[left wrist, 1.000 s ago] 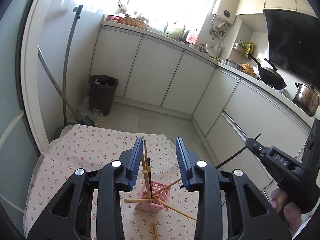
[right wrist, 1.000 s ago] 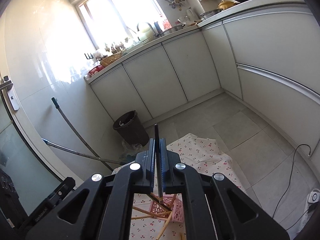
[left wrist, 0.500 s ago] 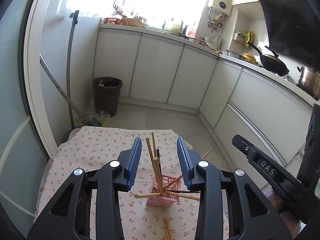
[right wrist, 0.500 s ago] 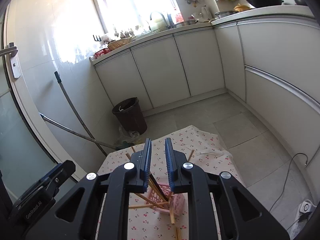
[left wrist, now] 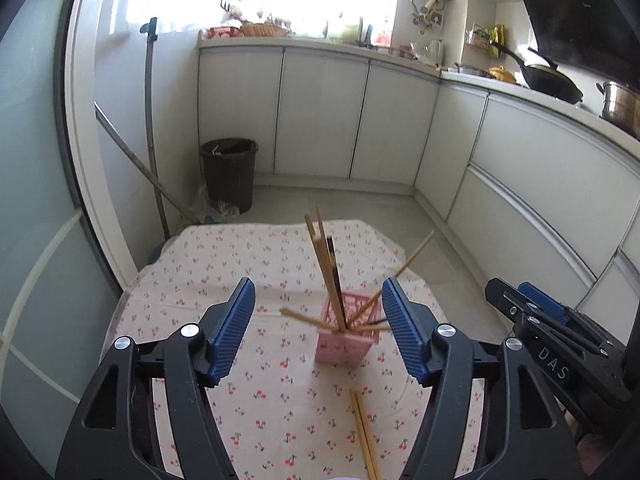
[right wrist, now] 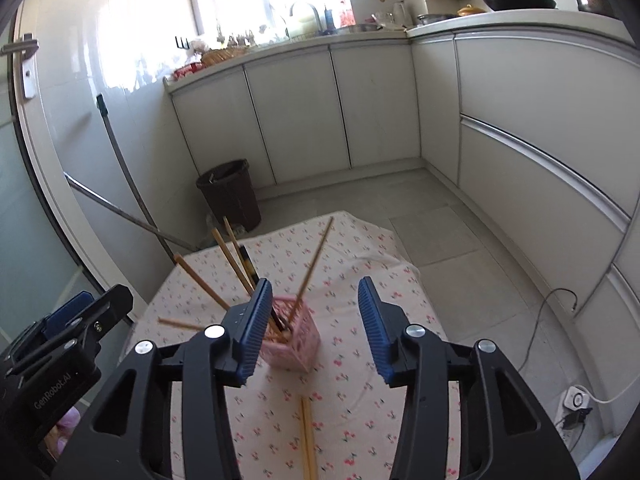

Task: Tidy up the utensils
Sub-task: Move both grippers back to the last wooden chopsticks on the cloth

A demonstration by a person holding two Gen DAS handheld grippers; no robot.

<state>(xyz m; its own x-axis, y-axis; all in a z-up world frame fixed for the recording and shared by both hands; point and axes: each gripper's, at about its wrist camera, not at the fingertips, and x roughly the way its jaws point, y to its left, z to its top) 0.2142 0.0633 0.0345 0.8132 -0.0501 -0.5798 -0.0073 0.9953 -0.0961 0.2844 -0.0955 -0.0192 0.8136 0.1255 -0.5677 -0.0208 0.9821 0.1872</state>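
Chopsticks [left wrist: 328,276] stand splayed in pink basket [left wrist: 347,342] at table centre. Left gripper [left wrist: 318,330] and right gripper [right wrist: 314,328] both gape wide, empty. Loose pair [left wrist: 365,432] lies at 6 o'clock of basket. Likely next: descend, pinch it, lift.

The pink basket [left wrist: 347,336] stands near the middle of the tablecloth [left wrist: 224,276], and chopsticks [left wrist: 326,268] fan out of it upward and sideways, blocking any approach from above. Two loose chopsticks [left wrist: 364,436] lie toward the near edge. The cloth's left side and far corners offer open passage.
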